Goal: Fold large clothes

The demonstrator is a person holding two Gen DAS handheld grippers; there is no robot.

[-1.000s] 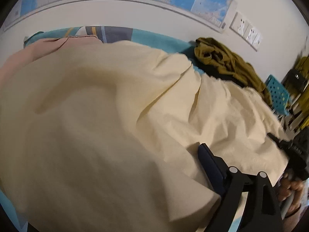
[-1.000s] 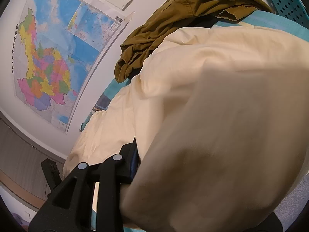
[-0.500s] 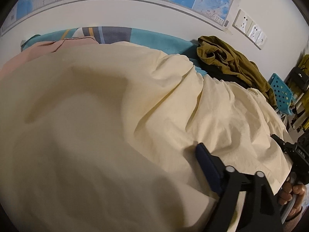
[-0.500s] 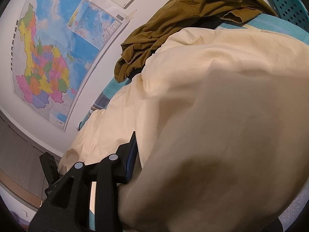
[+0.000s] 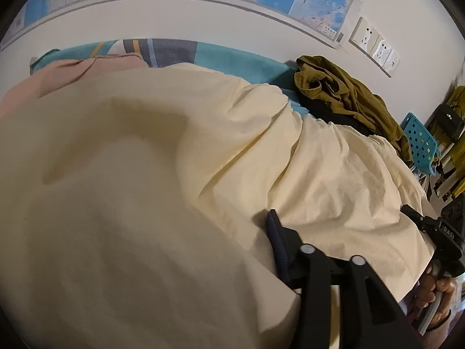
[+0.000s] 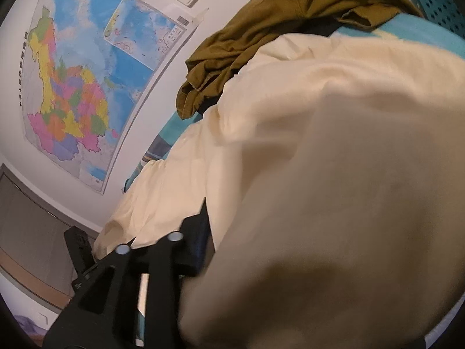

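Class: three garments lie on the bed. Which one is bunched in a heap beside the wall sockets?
The olive-green garment: crumpled below the sockets, unlike the cream garment spread out and the pink garment at the far end.

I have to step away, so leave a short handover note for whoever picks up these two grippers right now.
Left gripper: jaws have just been closing, cream garment draped over them; grip not visible.
Right gripper: cream fabric between the fingers and over one; grip also unclear.
Garment is spread over the teal bed cover, near edge lifted by both grippers. Olive garment lies heaped at the wall, pink cloth beyond.
Done: edge raised. Left: carry it over, finish folding.
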